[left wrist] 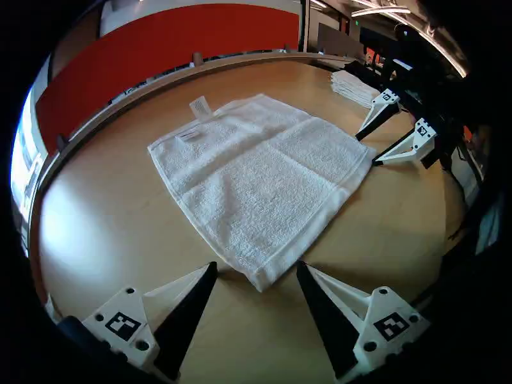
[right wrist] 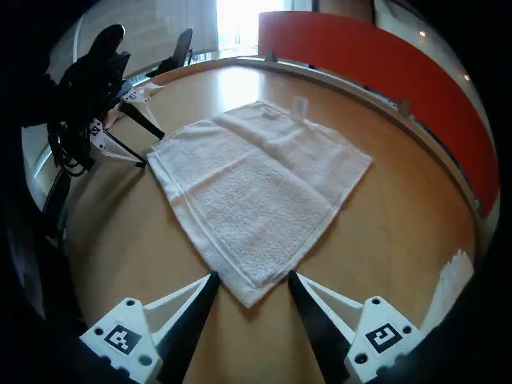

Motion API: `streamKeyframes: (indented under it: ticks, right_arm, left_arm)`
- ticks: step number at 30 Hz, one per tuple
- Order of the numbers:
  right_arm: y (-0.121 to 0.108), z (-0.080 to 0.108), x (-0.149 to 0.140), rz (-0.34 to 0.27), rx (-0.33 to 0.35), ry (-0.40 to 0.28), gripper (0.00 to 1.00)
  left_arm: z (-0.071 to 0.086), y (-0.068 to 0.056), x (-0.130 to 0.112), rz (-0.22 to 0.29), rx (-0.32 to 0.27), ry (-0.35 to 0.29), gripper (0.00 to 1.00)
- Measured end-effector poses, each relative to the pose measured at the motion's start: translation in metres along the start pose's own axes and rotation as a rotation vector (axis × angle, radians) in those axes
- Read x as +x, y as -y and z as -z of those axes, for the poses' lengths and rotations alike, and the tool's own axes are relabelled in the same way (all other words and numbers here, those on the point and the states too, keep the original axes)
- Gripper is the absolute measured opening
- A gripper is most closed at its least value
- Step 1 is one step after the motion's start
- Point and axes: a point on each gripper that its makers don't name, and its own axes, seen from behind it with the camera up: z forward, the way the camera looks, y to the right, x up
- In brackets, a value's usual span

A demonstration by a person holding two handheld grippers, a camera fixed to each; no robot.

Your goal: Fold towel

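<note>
A white towel (left wrist: 256, 179) lies flat on the wooden table (left wrist: 115, 211), folded into a rough square with a small label (left wrist: 200, 105) at its far edge. My left gripper (left wrist: 256, 265) is open, and the towel's near corner lies between its fingers. In this view my right gripper (left wrist: 366, 150) stands open at the towel's right corner. In the right gripper view the towel (right wrist: 256, 185) has its near corner between the open fingers of my right gripper (right wrist: 253, 275). My left gripper (right wrist: 154, 150) is at the towel's left corner, held by a dark-gloved hand.
A stack of folded white towels (left wrist: 352, 86) sits at the far right of the table, also seen as the stack (right wrist: 451, 281) at the right edge. A red wall panel (left wrist: 173, 45) runs behind the table's curved edge. Dark chairs (right wrist: 182, 45) stand beyond the table.
</note>
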Motion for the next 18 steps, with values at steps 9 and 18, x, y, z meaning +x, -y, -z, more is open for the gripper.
streamKeyframes:
  ticks: [9,18]
  right_arm:
    - [0.0045,-0.0014,0.0012,0.009,0.006,0.001,0.65]
    - [0.0082,-0.0036,0.0042,0.014,0.012,0.008,0.37]
  left_arm:
    - [0.0002,-0.0031,-0.0003,0.006,0.002,0.017,0.74]
    - [0.0001,-0.0032,-0.0003,0.027,0.019,0.022,0.33]
